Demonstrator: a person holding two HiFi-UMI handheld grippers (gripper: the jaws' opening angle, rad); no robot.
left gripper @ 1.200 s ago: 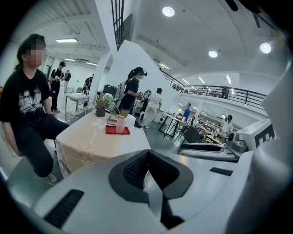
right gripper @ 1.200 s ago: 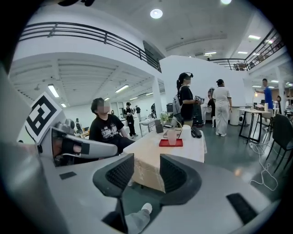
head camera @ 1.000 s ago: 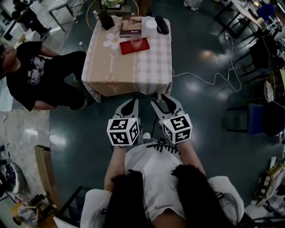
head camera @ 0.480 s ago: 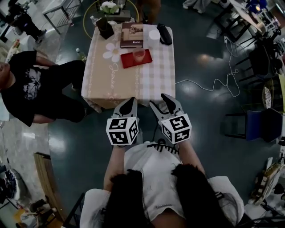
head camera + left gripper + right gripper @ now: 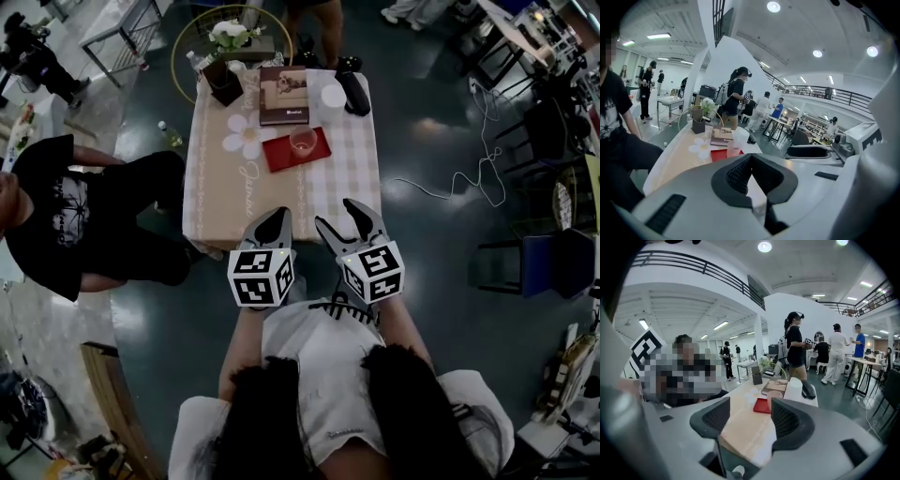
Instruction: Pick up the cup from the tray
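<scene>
Right gripper [image 5: 337, 214] — jaws apart, just been opening; nothing between the pads, touching nothing. Left gripper [image 5: 277, 217]: jaws together, empty. Cup [image 5: 302, 141] stands upright on the red tray [image 5: 279, 156] on the table [image 5: 281, 211], at 12 o'clock from both grippers — well apart.

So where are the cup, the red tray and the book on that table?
cup [image 5: 303, 141], head view, its open top.
red tray [image 5: 277, 157], head view, bare left part.
book [image 5: 283, 94], head view, middle of its cover.
</scene>
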